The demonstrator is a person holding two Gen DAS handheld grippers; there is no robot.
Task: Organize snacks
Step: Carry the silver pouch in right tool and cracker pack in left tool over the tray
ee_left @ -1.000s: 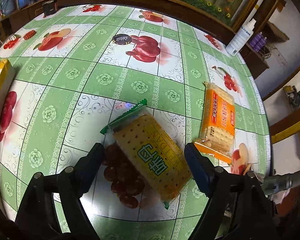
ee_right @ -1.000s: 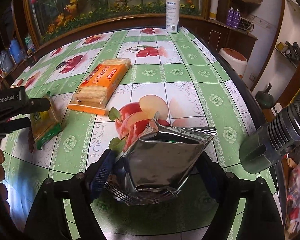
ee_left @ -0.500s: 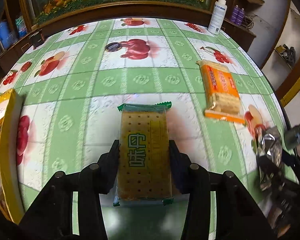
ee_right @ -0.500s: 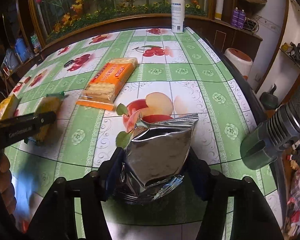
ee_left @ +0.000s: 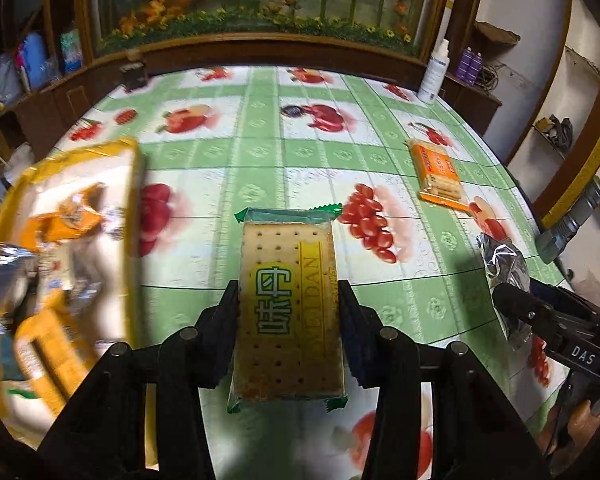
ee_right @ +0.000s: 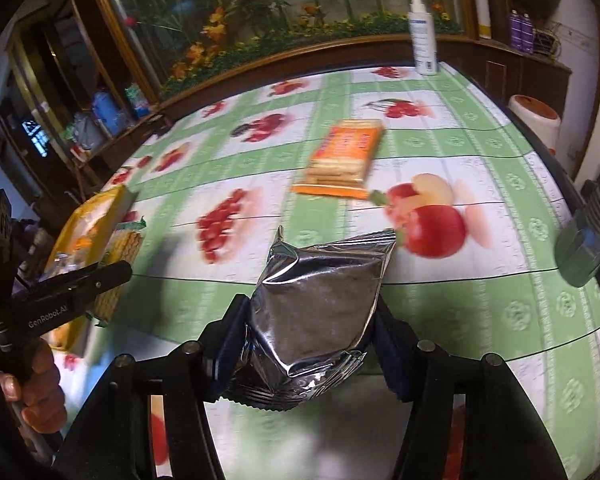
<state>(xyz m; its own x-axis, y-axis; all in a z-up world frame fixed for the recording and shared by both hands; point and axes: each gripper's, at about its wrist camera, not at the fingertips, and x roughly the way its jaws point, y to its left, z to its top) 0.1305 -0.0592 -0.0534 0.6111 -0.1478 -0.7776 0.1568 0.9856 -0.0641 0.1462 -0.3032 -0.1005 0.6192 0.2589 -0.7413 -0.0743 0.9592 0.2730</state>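
Observation:
My left gripper point(ee_left: 288, 296) is shut on a green-edged pack of yellow crackers point(ee_left: 288, 240), held lengthwise above the table, just right of a yellow box point(ee_left: 134, 200) that holds several snack packs. My right gripper point(ee_right: 310, 308) is shut on a crumpled silver foil bag point(ee_right: 320, 292), lifted off the fruit-print tablecloth point(ee_right: 460, 288). An orange cracker pack point(ee_right: 344, 156) lies flat further back. In the right wrist view the left gripper's finger point(ee_right: 80, 280) and the cracker pack point(ee_right: 120, 264) sit at the left beside the yellow box point(ee_right: 100, 208). The foil bag point(ee_left: 504, 264) shows at the right of the left wrist view.
A white spray bottle point(ee_right: 422, 36) stands at the far table edge. A small dark box point(ee_left: 134, 74) and a dark round lid point(ee_left: 294, 111) lie at the back. A grey cylindrical tool point(ee_right: 584, 240) juts in at the right. A wooden ledge rims the round table.
Both grippers closed on their packs and lifted them. The left one swung the crackers straight and carried them toward the yellow box. The right one moved left with the foil bag.

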